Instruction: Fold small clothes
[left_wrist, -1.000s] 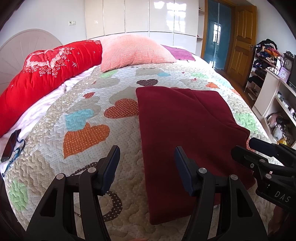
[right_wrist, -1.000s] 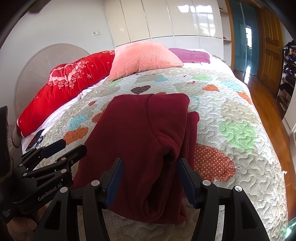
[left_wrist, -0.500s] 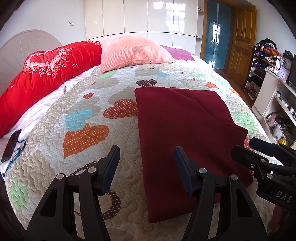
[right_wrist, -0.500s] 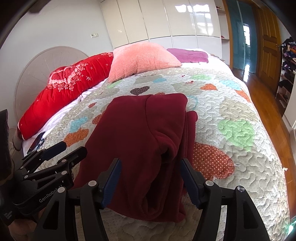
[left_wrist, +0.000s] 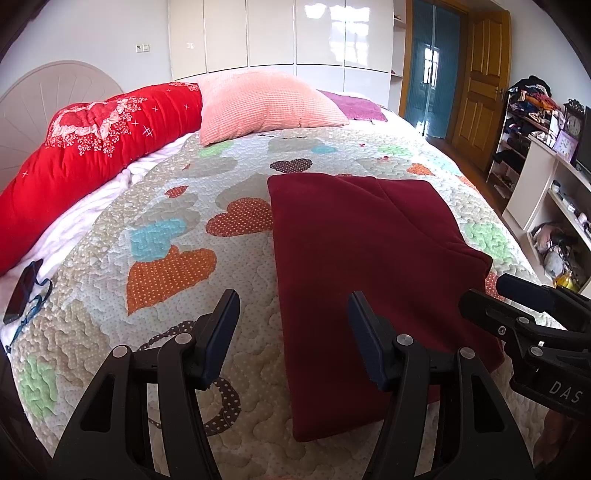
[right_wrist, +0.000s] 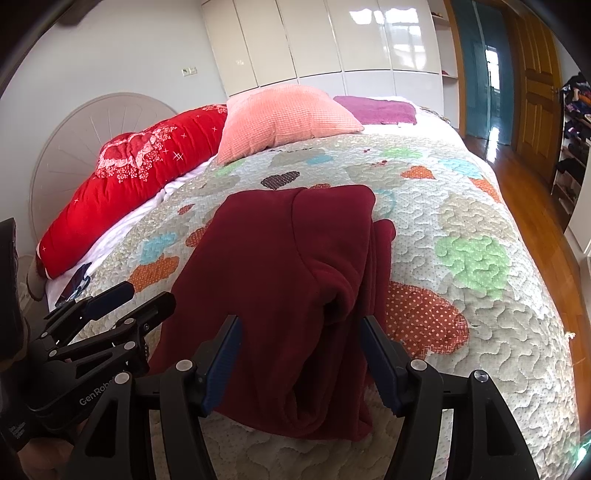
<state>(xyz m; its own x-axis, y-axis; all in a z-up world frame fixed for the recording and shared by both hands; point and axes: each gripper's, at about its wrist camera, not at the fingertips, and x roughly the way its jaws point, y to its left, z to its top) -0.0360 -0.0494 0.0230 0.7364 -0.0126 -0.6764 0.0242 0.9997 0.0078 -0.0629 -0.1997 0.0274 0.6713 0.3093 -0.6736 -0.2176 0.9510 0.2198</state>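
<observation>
Dark red fleece garment (left_wrist: 369, 266), partly folded, lay on the heart-patterned quilted bed (left_wrist: 166, 258), long axis running from lower frame toward upper centre. Right hand-held gripper (right_wrist: 301, 354) hung nearest, directly over its near hem, jaws having just widened, gripping nothing. Left hand-held gripper (left_wrist: 293, 332) stood open and empty, straddling the garment's left edge.

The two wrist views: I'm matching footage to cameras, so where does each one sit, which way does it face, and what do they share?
Left wrist: on the left gripper, angled down across the bed; its open fingers frame the dark red garment's left edge, right gripper at right.
Right wrist: on the right gripper, same heading; open fingers over the garment's near edge, left gripper at left.
Shared: garment, heart quilt, pink pillow, red bolster.
</observation>
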